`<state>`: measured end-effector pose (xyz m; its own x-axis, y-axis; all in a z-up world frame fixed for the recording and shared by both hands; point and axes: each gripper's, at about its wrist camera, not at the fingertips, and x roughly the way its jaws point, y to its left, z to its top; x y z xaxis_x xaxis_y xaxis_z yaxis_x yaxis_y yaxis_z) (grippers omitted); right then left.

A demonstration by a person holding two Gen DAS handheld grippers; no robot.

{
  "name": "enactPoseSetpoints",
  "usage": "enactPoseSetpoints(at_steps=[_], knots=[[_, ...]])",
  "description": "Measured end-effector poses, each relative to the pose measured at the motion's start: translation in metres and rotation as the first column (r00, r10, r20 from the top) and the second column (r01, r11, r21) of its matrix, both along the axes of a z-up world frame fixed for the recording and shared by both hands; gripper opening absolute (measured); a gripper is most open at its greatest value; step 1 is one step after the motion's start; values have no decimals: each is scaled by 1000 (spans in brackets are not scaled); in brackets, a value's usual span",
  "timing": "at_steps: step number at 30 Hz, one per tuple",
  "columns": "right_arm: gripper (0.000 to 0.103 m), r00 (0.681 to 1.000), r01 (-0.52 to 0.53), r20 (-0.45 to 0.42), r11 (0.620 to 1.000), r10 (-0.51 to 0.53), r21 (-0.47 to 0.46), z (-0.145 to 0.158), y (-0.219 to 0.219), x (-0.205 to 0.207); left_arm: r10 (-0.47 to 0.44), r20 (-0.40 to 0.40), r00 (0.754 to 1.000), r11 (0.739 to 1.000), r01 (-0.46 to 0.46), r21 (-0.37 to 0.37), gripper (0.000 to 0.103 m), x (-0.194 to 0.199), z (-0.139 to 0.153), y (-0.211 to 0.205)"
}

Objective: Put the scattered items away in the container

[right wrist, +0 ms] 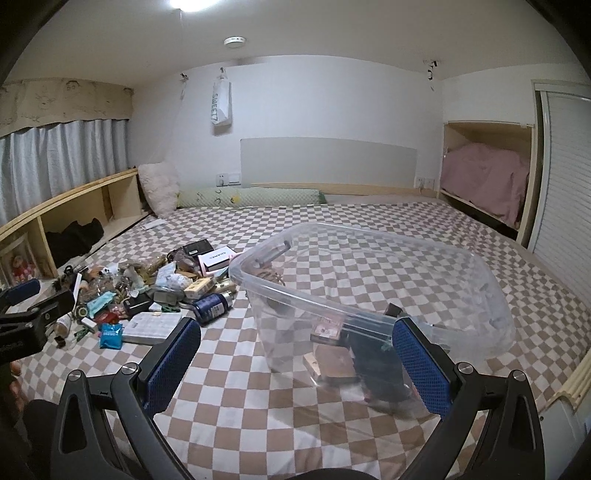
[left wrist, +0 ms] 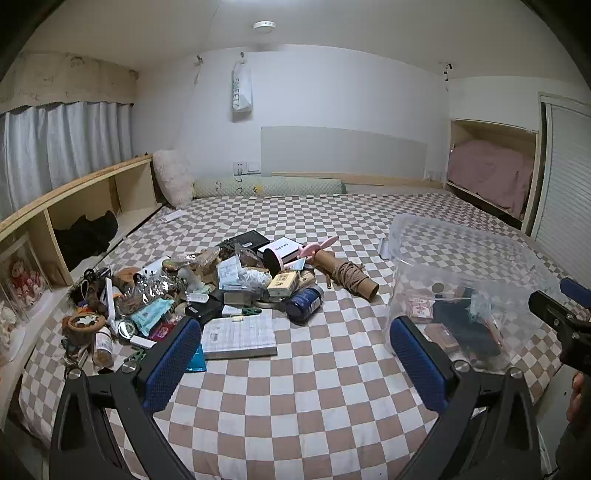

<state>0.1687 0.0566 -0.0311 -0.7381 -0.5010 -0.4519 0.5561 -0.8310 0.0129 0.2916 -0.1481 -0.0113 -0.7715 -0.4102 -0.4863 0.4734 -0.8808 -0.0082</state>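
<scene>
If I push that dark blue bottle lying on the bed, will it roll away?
Probably a little. The dark blue bottle is round and lies on its side, so a sideways push should roll it. The soft checkered bedsheet would likely slow it, and the pile of clutter beside it would likely stop it that way.

I am viewing a dim room: ceiling lamp glaring overhead, fisheye edges bending and darkening beyond my claws.

clear plastic container right of centre on checkered bed, open, tilted, few items inside, scattered clutter pile left of centre, blue jar on its side
</scene>
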Motion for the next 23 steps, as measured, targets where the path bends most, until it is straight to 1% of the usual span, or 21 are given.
enactPoseSetpoints(at_steps=[9, 23], knots=[[103, 1000, 12, -14, 1000, -11, 20, 0, -2, 2, -8, 20, 1000, 1000, 7, 5, 103, -2, -8, -3], [103, 1000, 9, -15, 1000, -8, 26, 1, -3, 3, 2, 2, 1000, 1000, -2, 17, 103, 0, -5, -5]])
